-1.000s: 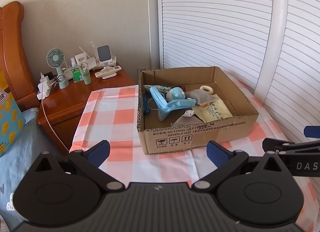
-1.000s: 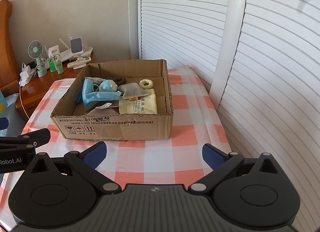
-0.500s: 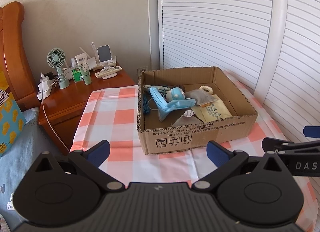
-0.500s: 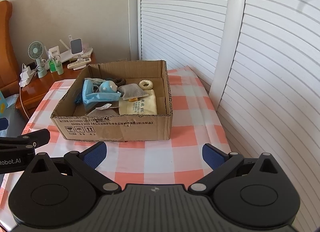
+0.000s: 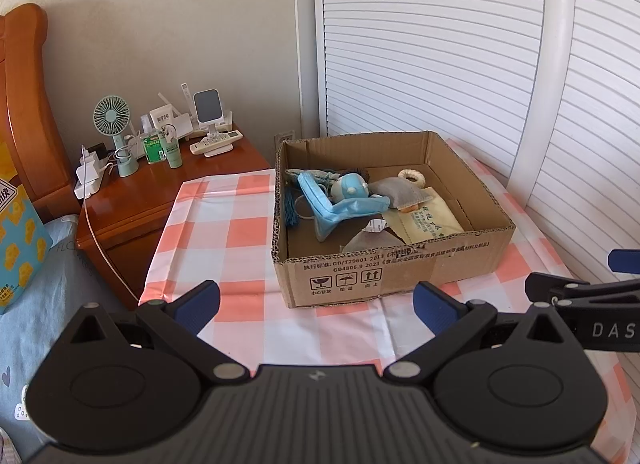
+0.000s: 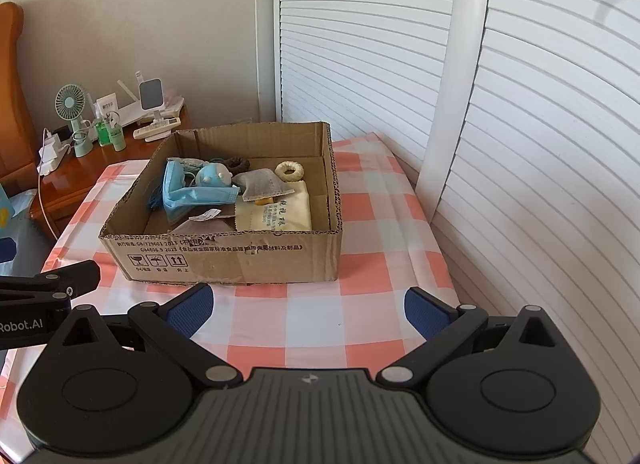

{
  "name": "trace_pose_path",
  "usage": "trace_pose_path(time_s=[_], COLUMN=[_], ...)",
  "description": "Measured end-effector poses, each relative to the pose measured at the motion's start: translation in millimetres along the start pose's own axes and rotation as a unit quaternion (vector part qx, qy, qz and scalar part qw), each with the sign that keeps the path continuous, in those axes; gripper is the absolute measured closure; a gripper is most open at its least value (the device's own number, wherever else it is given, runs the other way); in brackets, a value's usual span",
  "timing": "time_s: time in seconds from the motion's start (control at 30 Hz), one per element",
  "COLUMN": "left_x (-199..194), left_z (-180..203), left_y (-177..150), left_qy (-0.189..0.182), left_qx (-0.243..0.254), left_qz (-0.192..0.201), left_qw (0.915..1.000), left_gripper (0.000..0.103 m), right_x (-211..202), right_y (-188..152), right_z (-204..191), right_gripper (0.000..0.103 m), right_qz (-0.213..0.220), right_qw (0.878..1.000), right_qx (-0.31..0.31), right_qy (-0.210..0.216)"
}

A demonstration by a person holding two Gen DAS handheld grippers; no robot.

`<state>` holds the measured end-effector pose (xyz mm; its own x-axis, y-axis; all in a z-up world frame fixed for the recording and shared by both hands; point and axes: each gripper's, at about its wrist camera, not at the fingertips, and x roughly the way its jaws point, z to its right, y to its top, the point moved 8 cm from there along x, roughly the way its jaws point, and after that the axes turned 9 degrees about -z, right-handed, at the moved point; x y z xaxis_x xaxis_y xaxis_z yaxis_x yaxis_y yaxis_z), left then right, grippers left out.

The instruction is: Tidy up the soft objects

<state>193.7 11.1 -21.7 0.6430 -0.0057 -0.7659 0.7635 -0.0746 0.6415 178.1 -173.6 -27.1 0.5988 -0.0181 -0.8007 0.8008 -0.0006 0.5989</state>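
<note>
An open cardboard box [image 5: 396, 272] [image 6: 224, 254] stands on the red-and-white checked tablecloth [image 5: 224, 232] [image 6: 372, 232]. Inside lie a blue face mask [image 5: 340, 210] [image 6: 192, 196], a small blue round toy [image 5: 348, 188] [image 6: 214, 176], a grey pouch [image 5: 400, 194] [image 6: 262, 184], a cream packet [image 5: 432, 220] [image 6: 276, 212] and a pale ring [image 5: 412, 175] [image 6: 289, 170]. My left gripper [image 5: 316, 304] and my right gripper [image 6: 306, 306] both hover in front of the box, open and holding nothing. Each shows at the edge of the other's view.
A wooden nightstand [image 5: 152, 192] at the left carries a small fan [image 5: 108, 116], bottles, a remote and a charger with a white cable. White louvred doors [image 5: 440, 44] close off the back and right. Blue bedding [image 5: 32, 304] lies at the lower left.
</note>
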Motion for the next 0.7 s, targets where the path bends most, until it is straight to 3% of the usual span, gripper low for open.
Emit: trace_pose_path(time_s=[0.7], left_x=[-0.8], left_z=[3.9], left_y=[-2.6], left_qy=[0.000], left_qx=[0.007], left_qz=[-0.004], left_qw=[1.0000], left_gripper=[0.001], right_x=[-1.9], right_y=[-2.1], right_z=[-0.1], right_gripper=[0.000], right_qz=[0.002], right_qw=[1.000], right_qx=[-0.001], right_qy=[0.002])
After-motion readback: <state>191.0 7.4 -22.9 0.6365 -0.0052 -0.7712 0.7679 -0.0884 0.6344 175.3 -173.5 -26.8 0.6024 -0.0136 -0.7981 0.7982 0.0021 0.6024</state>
